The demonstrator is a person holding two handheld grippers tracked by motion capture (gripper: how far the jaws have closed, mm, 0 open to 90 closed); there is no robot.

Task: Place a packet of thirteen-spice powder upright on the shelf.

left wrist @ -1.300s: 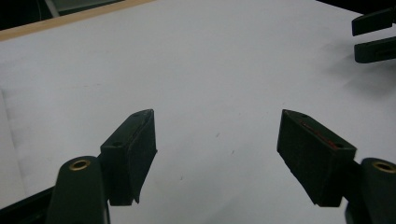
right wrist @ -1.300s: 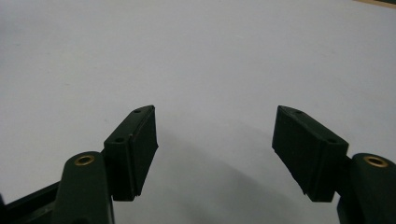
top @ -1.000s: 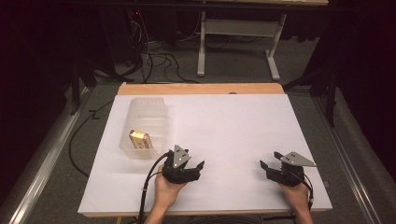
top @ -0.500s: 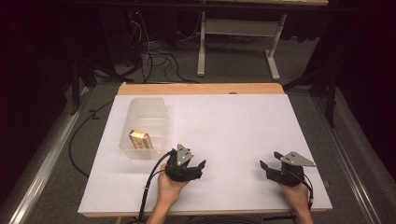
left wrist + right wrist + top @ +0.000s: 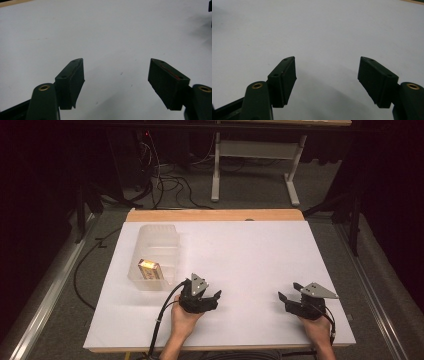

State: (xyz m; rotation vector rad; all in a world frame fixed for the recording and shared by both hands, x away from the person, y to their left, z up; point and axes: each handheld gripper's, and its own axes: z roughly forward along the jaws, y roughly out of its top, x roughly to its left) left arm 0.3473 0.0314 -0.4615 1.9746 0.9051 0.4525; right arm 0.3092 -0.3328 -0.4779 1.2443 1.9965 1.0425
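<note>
Bearing no legible writing, small packet (image 5: 149, 268) lies in clear bin (image 5: 165, 238).

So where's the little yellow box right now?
In the high view, the little yellow box lies inside the clear plastic tub on the table's left side, at the tub's near end, just up and left of the left gripper.
</note>
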